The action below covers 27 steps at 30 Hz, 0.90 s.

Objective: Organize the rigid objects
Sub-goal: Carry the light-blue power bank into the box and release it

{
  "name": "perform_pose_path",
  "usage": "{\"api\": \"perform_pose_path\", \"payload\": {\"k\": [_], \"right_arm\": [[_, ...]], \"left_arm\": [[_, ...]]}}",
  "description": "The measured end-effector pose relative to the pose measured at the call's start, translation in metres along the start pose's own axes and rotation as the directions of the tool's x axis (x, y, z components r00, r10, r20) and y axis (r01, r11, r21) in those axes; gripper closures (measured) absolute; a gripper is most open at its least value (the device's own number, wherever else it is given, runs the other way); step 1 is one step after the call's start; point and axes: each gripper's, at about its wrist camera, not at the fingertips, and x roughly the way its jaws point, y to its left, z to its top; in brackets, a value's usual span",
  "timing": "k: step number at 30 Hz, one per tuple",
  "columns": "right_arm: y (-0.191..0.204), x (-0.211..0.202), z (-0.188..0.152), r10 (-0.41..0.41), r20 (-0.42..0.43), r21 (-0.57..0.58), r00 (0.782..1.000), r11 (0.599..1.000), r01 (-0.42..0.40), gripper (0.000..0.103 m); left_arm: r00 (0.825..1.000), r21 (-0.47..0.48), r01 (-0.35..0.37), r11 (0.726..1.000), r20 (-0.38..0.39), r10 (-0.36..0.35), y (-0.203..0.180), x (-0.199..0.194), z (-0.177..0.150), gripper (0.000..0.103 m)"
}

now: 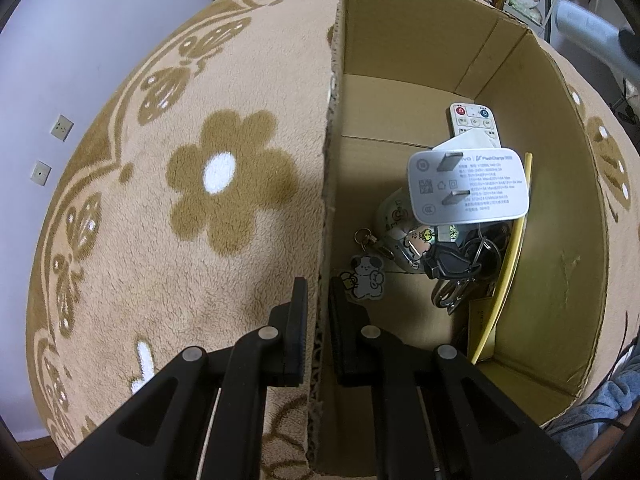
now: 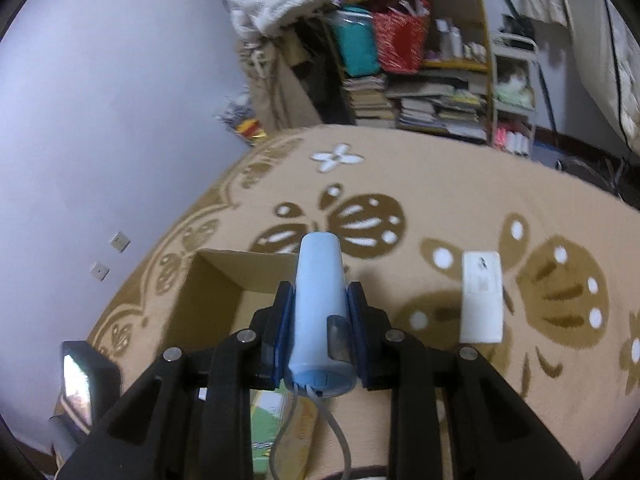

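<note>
My left gripper is shut on the left wall of the open cardboard box, one finger outside, one inside. Inside the box lie a white charger plug, a white remote, keychains with a cartoon charm, black keys and a yellow-edged item. My right gripper is shut on a light blue cylinder with a grey cord, held above the carpet near the box's far edge. A white rectangular device lies on the carpet to the right.
The box stands on a beige carpet with brown flowers and butterflies. A purple wall is at left. Cluttered shelves with books and baskets stand beyond the carpet. A dark mirrored object sits at lower left.
</note>
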Motion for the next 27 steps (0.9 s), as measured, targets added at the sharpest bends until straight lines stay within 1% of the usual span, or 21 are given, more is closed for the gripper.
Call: {"api": "perform_pose_path", "payload": {"k": [2,5,12,17,21,24,27], "right_arm": [[0.012,-0.002,-0.001,0.022,0.003,-0.032,1.0,0.999,-0.022,0.074],[0.026,0.003,-0.005,0.059,-0.027,-0.064,0.998,0.996,-0.06,0.074],[0.049,0.028,-0.023,0.054,-0.101,-0.138,0.993,0.988,-0.068,0.074],[0.054,0.046,-0.035,0.022,-0.165,-0.164,0.986,0.985,-0.049,0.074],[0.06,0.052,-0.041,-0.005,-0.183,-0.235,0.983,0.971,-0.038,0.074],[0.06,0.056,-0.044,-0.011,-0.209,-0.24,0.978,0.97,-0.041,0.074],[0.06,0.061,-0.045,-0.044,-0.218,-0.237,0.975,0.972,-0.009,0.074]], "left_arm": [[1.0,0.001,0.0,1.0,0.0,0.0,0.0,0.0,0.0,0.093],[1.0,0.001,0.001,1.0,0.001,-0.001,0.0,0.0,0.0,0.093],[1.0,0.004,0.0,1.0,0.001,0.0,0.0,0.0,0.0,0.093],[1.0,-0.002,0.002,1.0,0.001,-0.002,0.001,0.0,0.0,0.092],[1.0,-0.005,0.005,1.0,0.0,-0.005,0.001,0.0,0.0,0.092],[1.0,-0.004,0.006,1.0,0.0,-0.006,0.001,0.001,0.001,0.092],[1.0,-0.004,0.007,1.0,0.0,-0.007,0.001,0.0,0.001,0.092]]}}
